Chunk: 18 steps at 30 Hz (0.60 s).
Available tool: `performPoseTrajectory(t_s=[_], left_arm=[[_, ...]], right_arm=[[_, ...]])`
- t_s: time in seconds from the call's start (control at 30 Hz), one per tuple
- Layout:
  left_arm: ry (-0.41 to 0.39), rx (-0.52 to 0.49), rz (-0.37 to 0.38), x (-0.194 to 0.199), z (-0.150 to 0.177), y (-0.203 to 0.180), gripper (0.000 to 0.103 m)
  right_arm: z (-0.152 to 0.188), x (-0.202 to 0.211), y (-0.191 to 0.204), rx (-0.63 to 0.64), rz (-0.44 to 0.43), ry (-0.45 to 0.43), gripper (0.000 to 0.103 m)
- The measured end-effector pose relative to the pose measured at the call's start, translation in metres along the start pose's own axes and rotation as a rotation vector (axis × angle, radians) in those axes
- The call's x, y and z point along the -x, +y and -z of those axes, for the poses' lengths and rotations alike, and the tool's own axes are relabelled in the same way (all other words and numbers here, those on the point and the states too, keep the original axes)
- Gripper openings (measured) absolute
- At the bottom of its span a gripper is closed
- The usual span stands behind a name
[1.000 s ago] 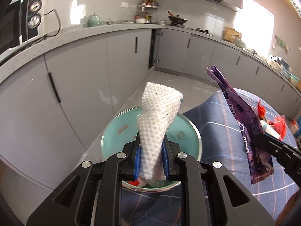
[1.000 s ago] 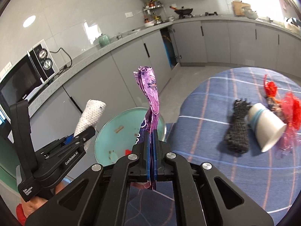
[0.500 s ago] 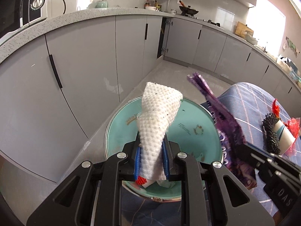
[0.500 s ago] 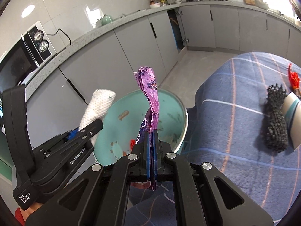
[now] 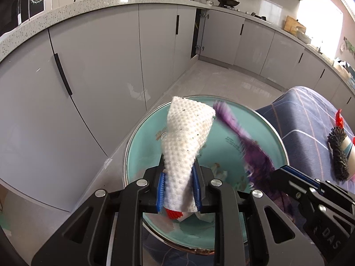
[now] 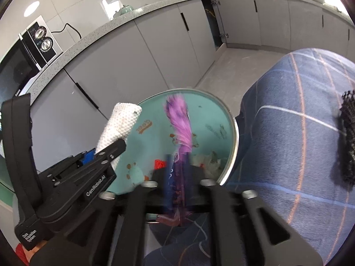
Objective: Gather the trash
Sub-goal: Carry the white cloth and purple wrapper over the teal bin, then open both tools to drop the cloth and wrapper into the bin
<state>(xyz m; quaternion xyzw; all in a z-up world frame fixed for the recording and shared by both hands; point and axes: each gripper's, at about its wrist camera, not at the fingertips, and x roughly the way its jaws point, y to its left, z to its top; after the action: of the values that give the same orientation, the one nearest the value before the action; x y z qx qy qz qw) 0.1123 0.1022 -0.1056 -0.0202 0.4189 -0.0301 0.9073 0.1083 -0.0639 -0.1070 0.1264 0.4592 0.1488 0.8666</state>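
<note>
The left gripper (image 5: 179,190) is clamped on a white dimpled paper towel (image 5: 186,146): the two blue pads (image 5: 160,187) press the towel's lower end from both sides, though its jaws have just been easing apart a little, and the rest of the towel stands up and leans slightly to the right, widening toward its top. Below the pads a small red scrap (image 5: 174,214) shows under the towel's bottom edge. From the right wrist view the same gripper (image 6: 106,153) comes in from the left with the towel (image 6: 119,126) poking up out of it.

The right gripper (image 6: 178,177) has just been opening its jaws, and a crumpled purple plastic wrapper (image 6: 180,122) stands between them, motion-blurred; whether the pads still press on it cannot be told. In the left wrist view the wrapper (image 5: 248,146) slants up just right of the towel.

Both pieces of trash sit directly over a round teal bin with a metal rim (image 5: 281,141), whose inside holds white crumpled paper (image 6: 208,159) and a red bit (image 6: 159,163).

Right of the bin is a table under a blue checked cloth (image 6: 288,133), with a black mesh bundle (image 5: 338,155) lying on it. Beyond stand grey kitchen cabinets (image 5: 106,51) under a speckled counter (image 5: 88,5).
</note>
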Motion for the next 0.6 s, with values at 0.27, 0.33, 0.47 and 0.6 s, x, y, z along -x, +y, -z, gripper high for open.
performPoseTrajectory(t_s=[0.27,0.33,0.47,0.6], left_arm=[[-0.003,-0.012,-0.022,0.002,0.006,-0.002,0.046],[-0.016,-0.014,-0.038,0.007,0.007,-0.004,0.062],[-0.044,-0.027,-0.054,0.019,0.007,-0.014,0.073],[-0.076,-0.036,-0.050,0.033,0.008,-0.025,0.089]], right_arm=[[0.003,0.041,-0.007,-0.001,0.042,-0.104,0.040],[0.002,0.055,-0.012,-0.012,0.064,-0.134,0.040],[0.001,0.068,-0.020,-0.031,0.089,-0.162,0.040],[0.006,0.078,-0.031,-0.059,0.095,-0.173,0.046]])
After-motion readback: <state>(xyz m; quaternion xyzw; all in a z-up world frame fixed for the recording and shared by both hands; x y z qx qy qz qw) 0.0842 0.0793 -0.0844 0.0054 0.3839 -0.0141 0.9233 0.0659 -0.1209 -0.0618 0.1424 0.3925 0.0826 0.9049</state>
